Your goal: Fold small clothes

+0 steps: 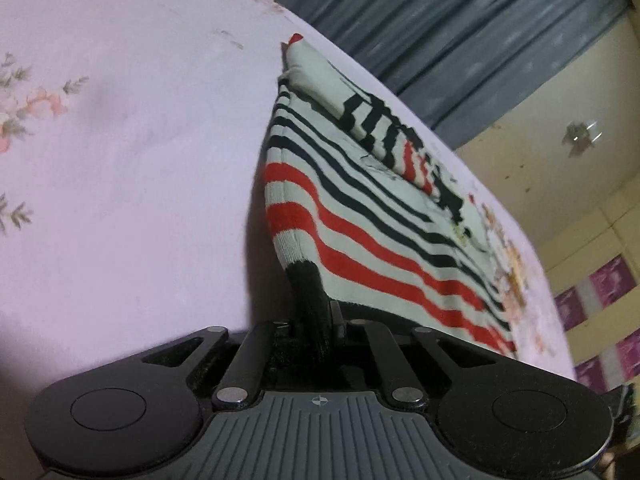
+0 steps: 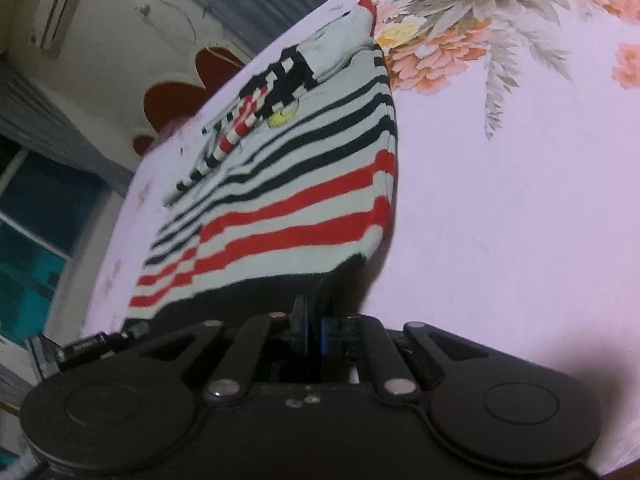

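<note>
Striped knit garment lying flat on the floral bed sheet, its dark hem pinched at one near corner by the left gripper and at the other by the right gripper, jaws closed on fabric, presumably to lift the hem for folding.

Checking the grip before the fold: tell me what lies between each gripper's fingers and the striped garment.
Nothing. The left gripper is shut on the striped garment's black hem in the left wrist view; the right gripper likewise in the right wrist view.

left claw tips buried under striped garment hem (black trim); far print blurred.
</note>
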A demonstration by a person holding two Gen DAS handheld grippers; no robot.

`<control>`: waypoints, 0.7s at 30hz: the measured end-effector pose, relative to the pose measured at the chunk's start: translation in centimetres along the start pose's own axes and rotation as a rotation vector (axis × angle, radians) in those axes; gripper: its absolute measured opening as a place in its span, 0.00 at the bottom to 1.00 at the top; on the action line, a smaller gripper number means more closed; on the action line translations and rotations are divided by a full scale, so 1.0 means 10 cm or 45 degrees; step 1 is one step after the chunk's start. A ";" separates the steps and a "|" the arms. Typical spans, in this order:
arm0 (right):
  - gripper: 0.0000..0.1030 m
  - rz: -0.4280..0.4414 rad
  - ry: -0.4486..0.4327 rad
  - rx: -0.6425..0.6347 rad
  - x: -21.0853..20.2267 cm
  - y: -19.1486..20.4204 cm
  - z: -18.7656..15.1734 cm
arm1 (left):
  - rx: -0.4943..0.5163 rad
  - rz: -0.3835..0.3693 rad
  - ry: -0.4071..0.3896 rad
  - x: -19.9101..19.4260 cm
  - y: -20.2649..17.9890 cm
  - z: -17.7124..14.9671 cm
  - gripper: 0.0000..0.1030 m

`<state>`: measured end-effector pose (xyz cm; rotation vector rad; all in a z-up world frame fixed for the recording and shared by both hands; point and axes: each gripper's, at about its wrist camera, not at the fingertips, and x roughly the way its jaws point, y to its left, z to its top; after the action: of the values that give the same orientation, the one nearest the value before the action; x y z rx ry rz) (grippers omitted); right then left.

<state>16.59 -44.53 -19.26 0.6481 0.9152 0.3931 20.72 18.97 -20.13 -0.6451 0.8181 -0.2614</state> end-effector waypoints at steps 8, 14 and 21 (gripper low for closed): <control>0.05 0.061 0.001 0.046 0.05 -0.02 0.04 | 0.013 0.036 -0.029 -0.01 -0.06 -0.12 0.04; 0.05 0.072 -0.080 -0.017 -0.12 0.02 0.18 | 0.013 0.065 -0.078 -0.11 -0.09 -0.08 0.04; 0.05 0.124 -0.212 -0.024 -0.12 0.25 0.69 | -0.065 -0.089 -0.248 -0.15 -0.26 0.52 0.04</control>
<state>21.52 -45.73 -13.86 0.6997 0.7224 0.4274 23.70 19.85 -15.00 -0.7362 0.6179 -0.2378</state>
